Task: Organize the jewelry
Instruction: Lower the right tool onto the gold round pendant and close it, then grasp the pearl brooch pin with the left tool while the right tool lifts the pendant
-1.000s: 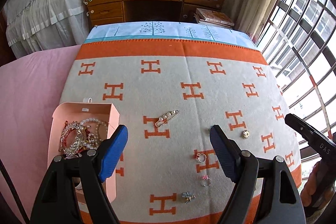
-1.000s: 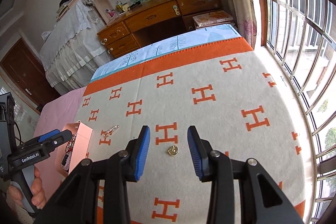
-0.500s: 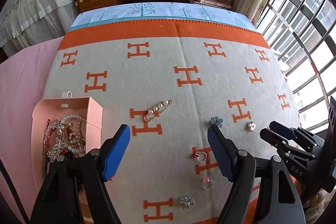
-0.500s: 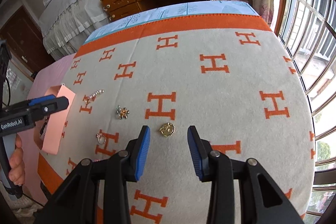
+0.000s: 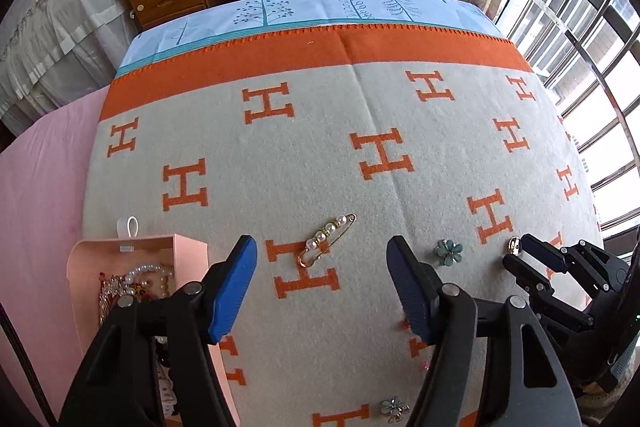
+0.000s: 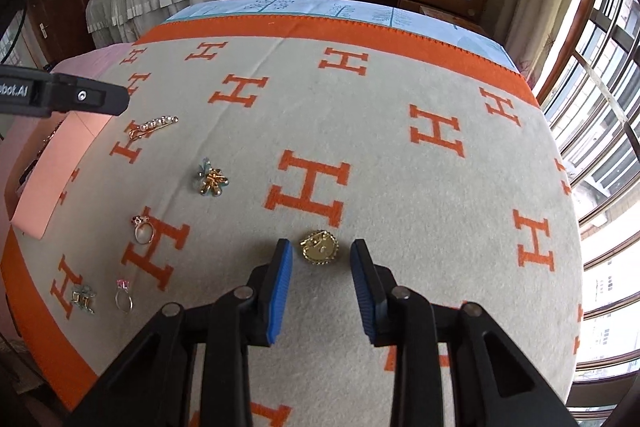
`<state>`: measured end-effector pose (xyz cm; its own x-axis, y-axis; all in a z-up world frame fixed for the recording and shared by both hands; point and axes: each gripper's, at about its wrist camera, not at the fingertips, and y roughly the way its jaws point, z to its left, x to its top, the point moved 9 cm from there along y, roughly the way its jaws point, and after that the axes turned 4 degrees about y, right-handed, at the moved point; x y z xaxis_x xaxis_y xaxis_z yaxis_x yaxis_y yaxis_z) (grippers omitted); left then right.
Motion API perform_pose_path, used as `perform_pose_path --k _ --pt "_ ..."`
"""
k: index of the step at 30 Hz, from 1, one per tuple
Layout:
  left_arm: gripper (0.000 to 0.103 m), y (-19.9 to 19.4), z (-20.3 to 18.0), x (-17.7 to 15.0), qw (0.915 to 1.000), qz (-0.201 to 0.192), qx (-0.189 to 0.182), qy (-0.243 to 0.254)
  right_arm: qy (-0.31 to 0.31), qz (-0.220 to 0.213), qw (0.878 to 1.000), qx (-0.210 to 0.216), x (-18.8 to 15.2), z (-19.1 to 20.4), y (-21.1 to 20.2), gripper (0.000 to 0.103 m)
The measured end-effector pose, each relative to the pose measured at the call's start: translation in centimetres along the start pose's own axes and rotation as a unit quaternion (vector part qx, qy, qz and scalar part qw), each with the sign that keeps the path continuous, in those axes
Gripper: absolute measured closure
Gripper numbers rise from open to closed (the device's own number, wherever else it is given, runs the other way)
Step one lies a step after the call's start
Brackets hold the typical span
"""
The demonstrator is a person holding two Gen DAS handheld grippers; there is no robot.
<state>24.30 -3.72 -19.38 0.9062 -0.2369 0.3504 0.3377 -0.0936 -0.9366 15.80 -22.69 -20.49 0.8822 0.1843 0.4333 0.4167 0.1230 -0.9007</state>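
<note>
Woollen and soft, the grey blanket with its orange H pattern covers the whole work surface and will give under any press, so small pieces can sink into the nap or tip as pads close on them. At its left edge sits the pink box, already holding pearl strands and bracelets, its open top facing up. Scattered on the blanket, well apart from one another, lie the pearl pin, a teal flower brooch, two rings and, smallest target of the moment, the round gold brooch. The right gripper points steeply down with that brooch between its blue pads; its jaws are closing, but a gap shows on both sides and nothing is gripped yet. The left gripper hangs above the pearl pin, jaws also narrowing, wide apart and empty. I judge the gold brooch light, stiff and slippery, with a pin on its upturned back; taking it across its scalloped rim looks safest, low against the cloth. Room is generous: bare blanket lies all around it, the bed's window-side edge is far off, and the path to the box crosses only the flower brooch and rings.
</note>
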Motion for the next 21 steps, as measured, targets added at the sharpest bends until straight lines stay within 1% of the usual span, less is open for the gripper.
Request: perform_pose_path --k 1,3,6,7,8,9,11,14,17,19,20,21 --pt "0.039 0.2 -0.1 0.2 0.9999 0.003 -0.001 0.009 0.002 -0.002 1.0 0.002 0.1 0.0 0.0 0.084" --pt "0.039 0.8 -0.6 0.3 0.9993 0.013 -0.01 0.034 0.009 -0.004 1.0 0.006 0.1 -0.2 -0.1 0.084" --pt "0.04 1.7 -1.4 0.1 0.9957 0.022 0.001 0.09 0.022 -0.004 1.0 0.016 0.1 -0.5 -0.1 0.084" --pt "0.042 2.1 -1.6 -0.1 0.9938 0.024 0.006 0.108 0.025 -0.005 0.999 0.019 0.1 -0.5 -0.1 0.084" --pt "0.048 2.5 -1.7 -0.3 0.9922 0.029 0.008 0.121 0.027 -0.005 0.999 0.022 0.1 -0.6 -0.2 0.084" --pt "0.056 2.9 -1.8 -0.5 0.991 0.035 0.007 0.129 0.028 -0.006 0.999 0.023 0.0 -0.6 -0.2 0.084" --pt "0.062 3.5 -1.8 -0.8 0.9901 0.047 -0.008 0.132 0.026 -0.009 0.999 0.022 -0.1 -0.5 -0.2 0.084" --pt "0.062 3.7 -1.5 -0.7 0.9907 0.048 -0.035 0.122 0.021 -0.013 1.0 0.018 -0.2 -0.4 -0.3 0.084" --pt "0.063 4.0 -1.0 -0.3 0.9912 0.049 -0.051 0.112 0.02 -0.014 1.0 0.018 -0.2 -0.4 -0.3 0.084" --pt "0.063 4.6 -0.7 -0.2 0.9908 0.058 -0.06 0.107 0.021 -0.015 0.999 0.02 -0.2 -0.3 -0.3 0.084" --pt "0.066 4.9 -0.6 -0.1 0.9904 0.065 -0.062 0.105 0.023 -0.015 0.999 0.022 -0.2 -0.3 -0.3 0.084" --pt "0.072 5.2 -0.5 -0.1 0.9899 0.072 -0.063 0.104 0.025 -0.015 0.999 0.025 -0.2 -0.4 -0.3 0.084"
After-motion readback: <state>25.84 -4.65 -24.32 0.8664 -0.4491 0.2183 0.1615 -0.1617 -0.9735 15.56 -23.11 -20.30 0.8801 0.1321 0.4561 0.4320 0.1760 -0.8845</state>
